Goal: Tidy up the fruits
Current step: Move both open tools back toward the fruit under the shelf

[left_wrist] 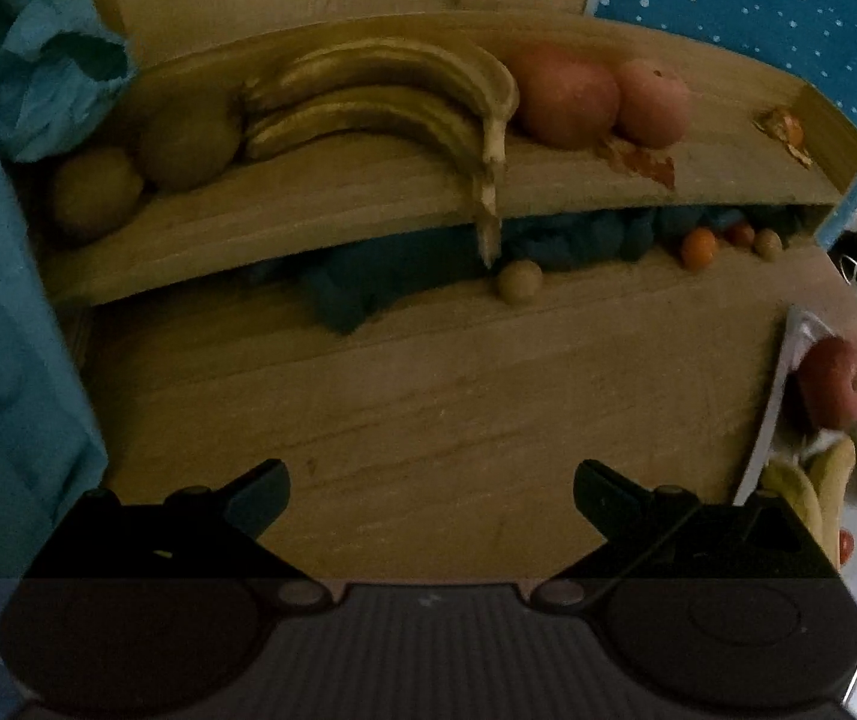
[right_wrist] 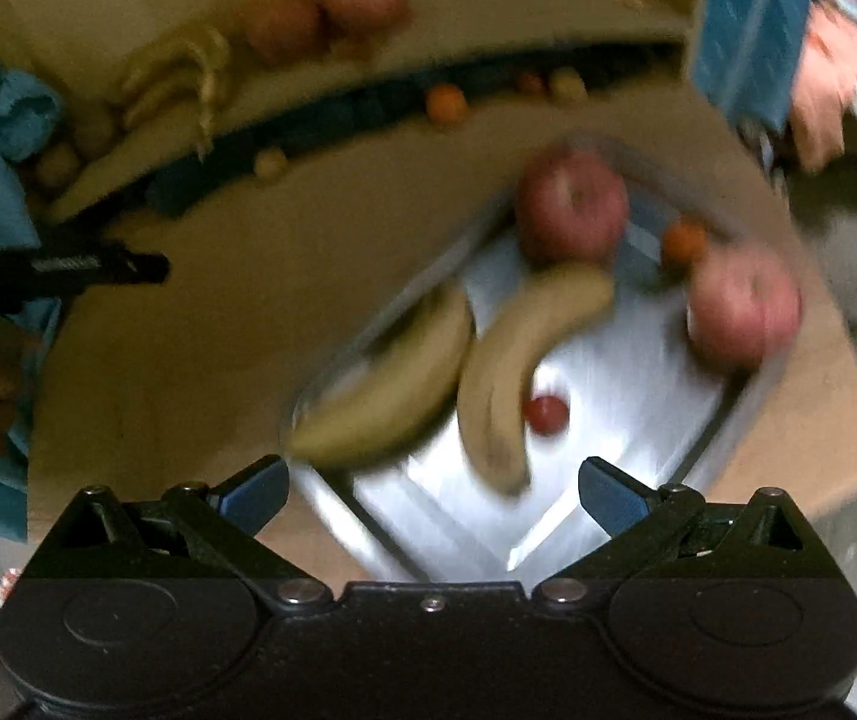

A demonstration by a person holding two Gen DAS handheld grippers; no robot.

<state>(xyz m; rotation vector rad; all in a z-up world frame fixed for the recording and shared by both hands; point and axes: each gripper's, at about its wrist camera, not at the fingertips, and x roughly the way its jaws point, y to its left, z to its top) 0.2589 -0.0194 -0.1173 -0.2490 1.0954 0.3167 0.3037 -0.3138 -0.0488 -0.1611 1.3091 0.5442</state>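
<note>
Fruit sits in two places, and neither claw has any of it. The right gripper [right_wrist: 431,480] hangs spread wide and empty over the metal tray [right_wrist: 626,414], and right ahead of its fingers lie two bananas [right_wrist: 428,372] side by side, a small red fruit [right_wrist: 547,414] just beside the nearer one. Further into the tray sit two red apples [right_wrist: 572,204], with a little orange one [right_wrist: 685,242] between them; this view is smeared, so I won't swear to what the small ones are. The left gripper [left_wrist: 431,483] is released too, nothing between its fingers, over bare wooden table [left_wrist: 428,396]. Beyond it, the raised wooden shelf [left_wrist: 368,204] carries a bunch of bananas [left_wrist: 380,102], two reddish apples [left_wrist: 566,97] to their right and two brownish round fruits [left_wrist: 188,141] to their left. A few small fruits [left_wrist: 699,248] rest under the shelf by a blue cloth [left_wrist: 380,276].
</note>
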